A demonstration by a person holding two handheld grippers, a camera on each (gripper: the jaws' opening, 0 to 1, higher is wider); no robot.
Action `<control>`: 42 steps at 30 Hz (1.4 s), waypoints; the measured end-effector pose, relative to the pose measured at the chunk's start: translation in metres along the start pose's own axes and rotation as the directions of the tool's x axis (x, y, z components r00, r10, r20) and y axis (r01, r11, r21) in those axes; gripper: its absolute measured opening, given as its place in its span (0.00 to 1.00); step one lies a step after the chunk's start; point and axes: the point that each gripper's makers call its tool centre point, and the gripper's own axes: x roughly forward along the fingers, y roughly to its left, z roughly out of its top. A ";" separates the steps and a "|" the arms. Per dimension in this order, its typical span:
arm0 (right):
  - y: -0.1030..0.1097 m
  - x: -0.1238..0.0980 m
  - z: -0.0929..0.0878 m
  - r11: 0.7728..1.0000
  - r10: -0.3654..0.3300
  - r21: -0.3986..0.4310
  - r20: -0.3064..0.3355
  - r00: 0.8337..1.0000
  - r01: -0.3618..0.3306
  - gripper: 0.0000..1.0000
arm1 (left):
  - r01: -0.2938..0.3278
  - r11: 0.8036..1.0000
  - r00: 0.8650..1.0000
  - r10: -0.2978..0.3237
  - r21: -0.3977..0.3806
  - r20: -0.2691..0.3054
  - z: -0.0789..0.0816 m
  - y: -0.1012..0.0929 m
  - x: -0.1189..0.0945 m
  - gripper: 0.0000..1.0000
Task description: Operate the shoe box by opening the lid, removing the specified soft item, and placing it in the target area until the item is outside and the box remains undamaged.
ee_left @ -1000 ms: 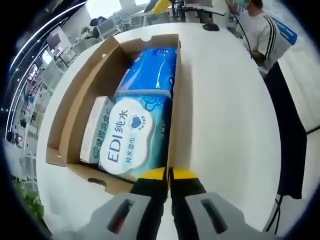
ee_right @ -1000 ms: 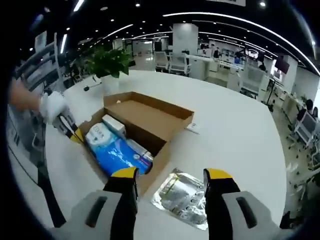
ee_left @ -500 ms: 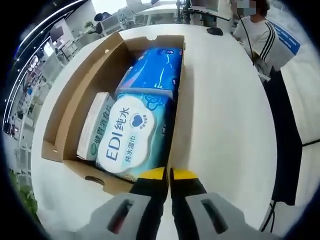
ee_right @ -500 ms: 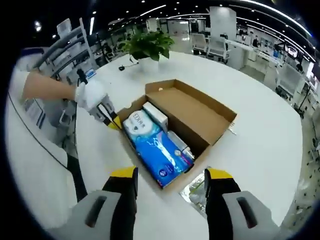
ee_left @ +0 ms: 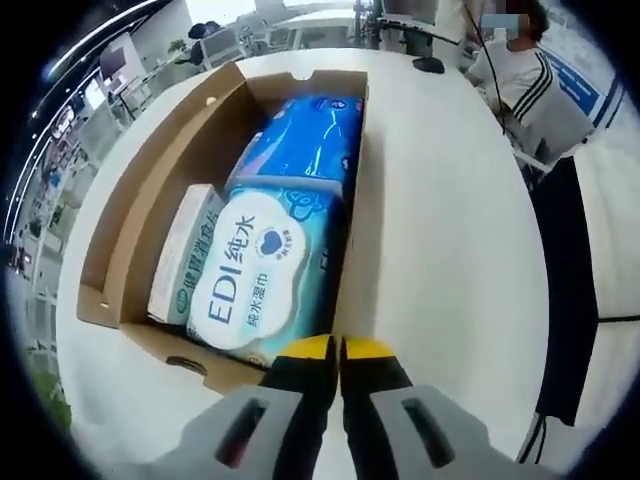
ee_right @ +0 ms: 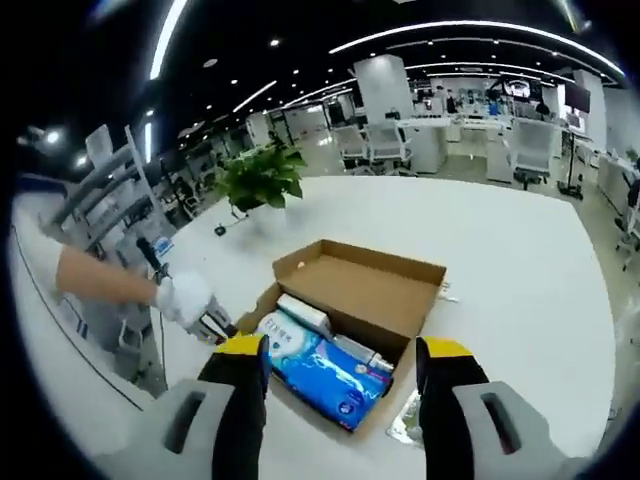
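Already the shoe box (ee_left: 140,215) lies open on the white surface (ee_left: 450,240), its lid folded flat out to the far side in the right gripper view. Going left to right inside it in the left gripper view: a slim white carton (ee_left: 185,252) stands against the left wall, then the wet wipes pack (ee_left: 258,270) with its pale oval label, and beyond that a blue soft pack (ee_left: 305,140) running toward the far end. The left claw (ee_left: 335,350) has its yellow-tipped jaws pressed together, apparently pinching the near corner of the box wall and steadying it, though the contact itself is hidden under the tips. The right claw (ee_right: 343,355) hangs well above the box (ee_right: 345,300) with jaws spread wide and nothing between them; a silvery foil pouch (ee_right: 405,428) lies on the surface just beside the box's near right corner. The wipes pack looks plump, yielding and film-wrapped, so probably slick and moderately heavy with moisture; it would sag if taken by one end. A pinch across its middle, over the long sides, seems safest, with light pressure so the film does not tear and the thin cardboard wall is not scraped or bent on the way out.
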 end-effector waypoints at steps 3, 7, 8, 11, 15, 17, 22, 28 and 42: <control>0.004 -0.003 -0.001 1.000 -0.024 -0.009 -0.011 1.000 0.024 0.83 | 0.002 1.000 1.000 -0.002 0.003 0.002 0.000 -0.001 0.000 0.01; 0.011 -0.009 -0.006 0.998 -0.065 0.004 -0.037 0.997 0.065 0.94 | 0.014 1.000 1.000 -0.014 0.000 0.005 0.000 0.001 0.001 0.01; 0.008 -0.010 -0.008 0.996 -0.090 0.009 -0.050 0.995 0.090 0.93 | 0.016 1.000 1.000 -0.016 0.004 0.005 0.000 0.000 0.001 0.01; 0.012 -0.009 -0.005 0.995 -0.090 0.045 -0.033 0.995 0.092 0.88 | 0.008 1.000 1.000 -0.008 0.012 0.005 0.000 0.000 0.001 0.01; 0.018 -0.003 0.023 0.997 -0.072 0.015 0.096 0.993 0.071 0.68 | 0.007 1.000 1.000 -0.007 0.015 0.001 0.000 0.001 0.001 0.01; 0.019 0.002 0.024 0.998 -0.044 -0.032 0.073 0.996 0.047 0.66 | 0.011 0.999 1.000 -0.011 0.030 0.015 0.000 0.001 0.001 0.01; 0.026 0.010 0.027 0.990 0.084 -0.120 0.028 0.996 -0.080 0.63 | -0.018 1.000 1.000 0.018 0.019 -0.007 0.000 0.001 0.003 0.01; 0.026 0.006 0.021 0.969 0.133 -0.211 -0.009 0.991 -0.132 0.68 | -0.059 0.997 0.998 0.060 0.043 -0.022 -0.001 0.000 0.002 0.01; 0.007 0.030 -0.001 0.953 0.241 -0.176 -0.043 0.969 -0.245 0.62 | -0.061 0.996 0.994 0.066 0.058 -0.083 -0.003 0.001 0.005 0.01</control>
